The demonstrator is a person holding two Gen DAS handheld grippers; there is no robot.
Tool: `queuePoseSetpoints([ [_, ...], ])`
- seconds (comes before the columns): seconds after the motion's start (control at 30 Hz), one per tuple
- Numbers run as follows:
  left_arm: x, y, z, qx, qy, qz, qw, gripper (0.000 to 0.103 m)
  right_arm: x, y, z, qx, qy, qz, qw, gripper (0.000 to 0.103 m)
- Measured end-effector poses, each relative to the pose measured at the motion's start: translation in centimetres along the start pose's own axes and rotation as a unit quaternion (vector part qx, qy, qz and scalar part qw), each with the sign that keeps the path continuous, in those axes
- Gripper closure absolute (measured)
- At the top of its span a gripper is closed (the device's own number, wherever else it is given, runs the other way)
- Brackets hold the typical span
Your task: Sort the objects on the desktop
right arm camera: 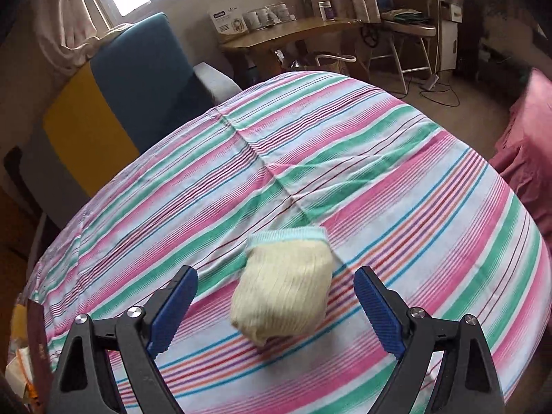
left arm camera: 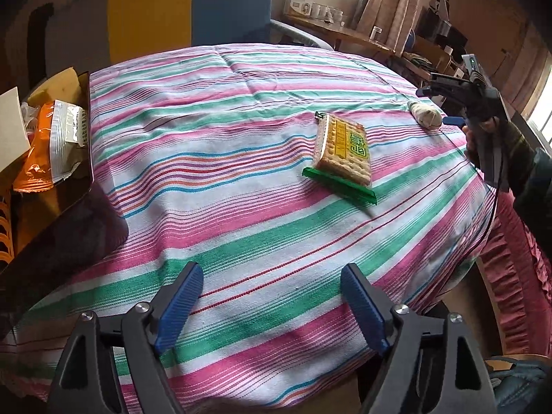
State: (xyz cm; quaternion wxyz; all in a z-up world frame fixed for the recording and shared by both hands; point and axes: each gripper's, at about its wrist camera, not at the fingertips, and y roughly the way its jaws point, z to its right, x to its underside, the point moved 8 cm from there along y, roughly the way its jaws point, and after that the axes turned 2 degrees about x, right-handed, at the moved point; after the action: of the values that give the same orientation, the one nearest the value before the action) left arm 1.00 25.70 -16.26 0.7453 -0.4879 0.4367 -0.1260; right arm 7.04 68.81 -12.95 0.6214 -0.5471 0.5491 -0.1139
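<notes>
A cracker pack (left arm camera: 345,153) with a green clip end lies on the striped tablecloth (left arm camera: 241,138), right of centre in the left wrist view. My left gripper (left arm camera: 272,277) is open above the near edge, well short of the pack, with nothing between its blue pads. A rolled cream sock (right arm camera: 284,298) with a teal cuff lies on the cloth (right arm camera: 345,158) just ahead of my right gripper (right arm camera: 276,279), whose fingers stand open to either side of it without touching. From the left wrist view the sock (left arm camera: 425,114) and right gripper (left arm camera: 438,105) sit at the far right edge.
An open cardboard box (left arm camera: 74,158) at the table's left holds orange and silver snack bags (left arm camera: 51,145). A blue and yellow chair (left arm camera: 193,7) stands behind the table. A wooden side table (right arm camera: 283,32) with boxes is by the window. A pink ruffled cover (left arm camera: 510,269) hangs at right.
</notes>
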Motion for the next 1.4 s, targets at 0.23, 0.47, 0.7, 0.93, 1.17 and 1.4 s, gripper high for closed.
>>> queuePoseSetpoints([
  [0.23,-0.4,0.3,-0.3,0.001,-0.012,0.006,0.9999,0.019,1.7,1.2,-2.8,0.002,-0.077,-0.02,0.997,0.038],
  [0.47,-0.3,0.1,-0.4,0.003,-0.013,0.017,0.9998,0.019,6.5,-0.2,-8.0,-0.068,-0.152,-0.043,0.985,0.038],
  [0.7,-0.4,-0.2,-0.3,-0.007,-0.003,0.006,1.0,0.022,13.8,-4.1,-12.9,-0.155,-0.195,-0.066,0.966,0.036],
  [0.93,-3.2,-1.3,0.6,0.009,0.015,0.023,0.9996,0.024,15.3,-7.9,-11.9,-0.171,-0.168,-0.04,0.97,0.025],
  [1.17,-6.5,0.2,3.8,0.031,0.063,0.013,0.9975,0.024,15.2,-8.2,-9.3,-0.13,-0.167,-0.021,0.977,0.022],
  [1.4,-8.5,3.1,6.2,0.038,0.123,-0.007,0.9917,0.024,15.7,-7.2,-7.8,-0.127,-0.166,-0.025,0.978,0.007],
])
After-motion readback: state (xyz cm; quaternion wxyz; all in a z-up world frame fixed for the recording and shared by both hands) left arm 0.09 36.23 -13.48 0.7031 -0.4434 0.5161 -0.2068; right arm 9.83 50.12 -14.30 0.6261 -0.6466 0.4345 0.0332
